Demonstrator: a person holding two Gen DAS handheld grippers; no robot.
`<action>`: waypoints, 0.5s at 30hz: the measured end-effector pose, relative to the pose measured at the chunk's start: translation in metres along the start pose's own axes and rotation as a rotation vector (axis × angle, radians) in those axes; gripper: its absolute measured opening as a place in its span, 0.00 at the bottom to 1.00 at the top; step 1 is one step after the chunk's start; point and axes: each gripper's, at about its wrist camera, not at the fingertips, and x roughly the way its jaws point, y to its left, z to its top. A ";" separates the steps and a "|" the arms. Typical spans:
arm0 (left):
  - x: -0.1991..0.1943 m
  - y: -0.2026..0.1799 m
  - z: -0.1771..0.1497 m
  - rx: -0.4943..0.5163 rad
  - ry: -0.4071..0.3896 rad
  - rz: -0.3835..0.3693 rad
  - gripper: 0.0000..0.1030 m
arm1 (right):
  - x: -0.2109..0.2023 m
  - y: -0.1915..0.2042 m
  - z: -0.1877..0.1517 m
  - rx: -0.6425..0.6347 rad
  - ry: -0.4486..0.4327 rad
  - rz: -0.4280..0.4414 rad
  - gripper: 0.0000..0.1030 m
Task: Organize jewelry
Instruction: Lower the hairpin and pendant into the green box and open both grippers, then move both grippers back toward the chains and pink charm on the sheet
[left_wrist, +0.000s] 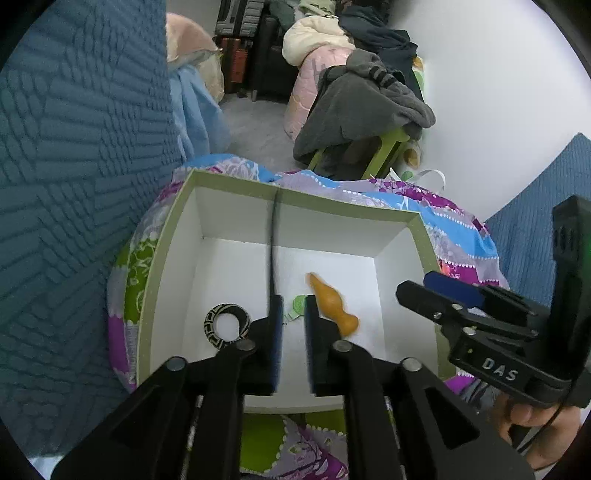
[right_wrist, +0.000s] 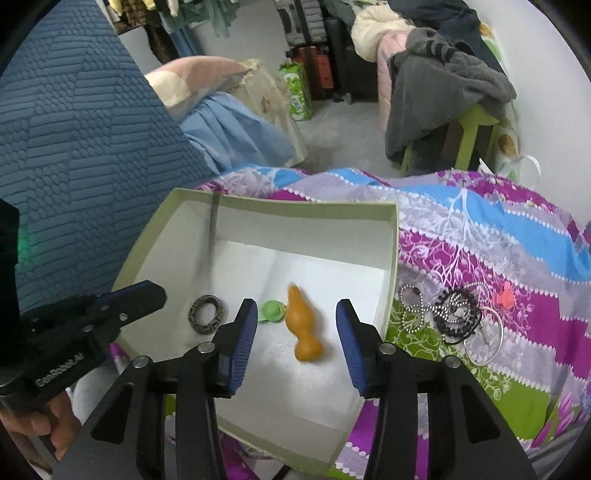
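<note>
Jewelry (right_wrist: 452, 319) beside box (right_wrist: 393, 258) is blurry; left gripper (left_wrist: 293, 325) narrow, right gripper (right_wrist: 295, 332) wide, both empty.

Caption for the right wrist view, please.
Open right gripper above an orange gourd-shaped pendant in the white box; beaded bracelets wait on the floral quilt.

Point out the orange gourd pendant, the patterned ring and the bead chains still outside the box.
orange gourd pendant (right_wrist: 303, 328): right wrist view, on its wide belly.
patterned ring (left_wrist: 226, 325): left wrist view, on its dark band.
bead chains (right_wrist: 439, 314): right wrist view, middle of the tangle on the quilt.
</note>
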 end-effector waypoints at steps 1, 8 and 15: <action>-0.005 -0.003 0.001 0.001 -0.012 0.000 0.31 | -0.007 0.000 0.001 -0.008 -0.016 0.000 0.41; -0.035 -0.020 0.009 -0.004 -0.089 0.009 0.37 | -0.058 -0.008 0.010 -0.031 -0.120 0.004 0.41; -0.067 -0.050 0.016 -0.015 -0.177 -0.010 0.37 | -0.107 -0.027 0.011 -0.069 -0.208 -0.022 0.41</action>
